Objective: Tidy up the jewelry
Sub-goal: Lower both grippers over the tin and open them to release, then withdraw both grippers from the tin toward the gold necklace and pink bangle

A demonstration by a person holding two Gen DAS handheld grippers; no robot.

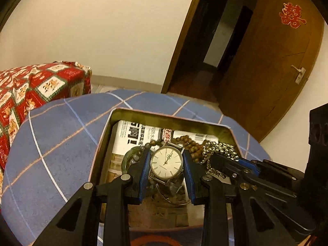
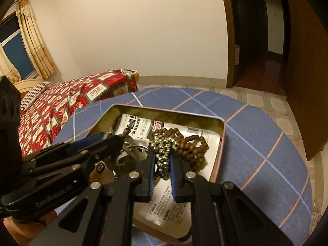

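An open metal tin (image 1: 164,113) lined with newspaper stands on a round table with a blue checked cloth (image 1: 61,135). My left gripper (image 1: 166,154) is down in the tin, its blue pads shut on a white-faced wristwatch (image 1: 166,162). A green bangle (image 1: 128,160) lies left of it. My right gripper (image 2: 162,153) is shut on a shiny metal bead chain (image 2: 163,143), which bunches up above the fingertips. Brown wooden beads (image 2: 192,149) are piled in the tin (image 2: 164,110) just right of them. The two grippers sit side by side, close together.
A bed with a red patterned cover (image 2: 67,106) stands beyond the table on the left. An open wooden door (image 1: 272,61) and a dark doorway (image 1: 207,41) are at the back right. Tiled floor (image 2: 276,106) surrounds the table.
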